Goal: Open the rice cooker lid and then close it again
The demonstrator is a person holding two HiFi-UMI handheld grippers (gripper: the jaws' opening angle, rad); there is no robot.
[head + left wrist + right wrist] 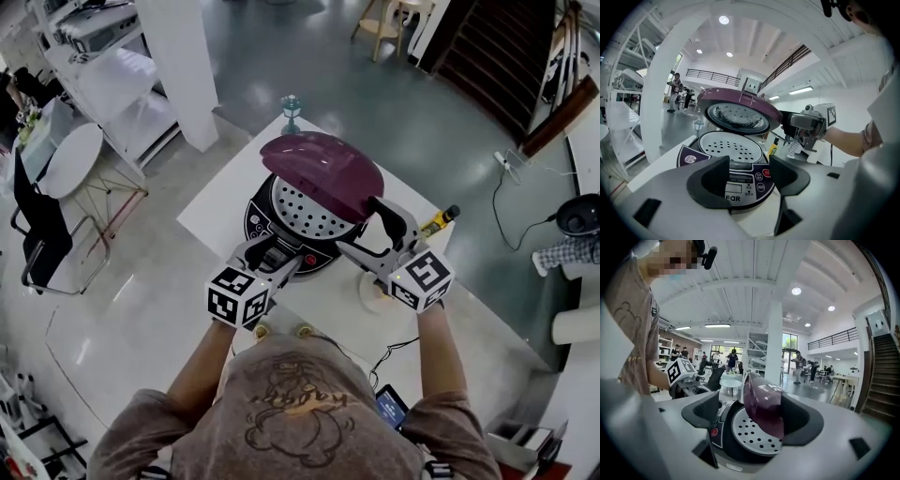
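Observation:
A dark rice cooker (267, 217) stands on the white table (323, 309). Its purple lid (323, 172) is raised partway, hinged at the far side, over a white perforated inner plate (305, 211). My left gripper (273, 256) is at the cooker's front, jaws open, with the control panel (740, 180) seen between them. My right gripper (382, 217) is at the cooker's right side. In the right gripper view the lid's edge (764, 404) stands between the wide jaws, close against the right one and apart from the left one. From the left gripper view, the right gripper (806, 124) is beside the lid (738, 108).
A small glass lantern-like object (291, 111) stands at the table's far corner. A yellow-and-black tool (439, 221) and a white round item (368, 292) lie right of the cooker. A cable and a phone (391, 406) hang near me. A white column (192, 66) rises behind.

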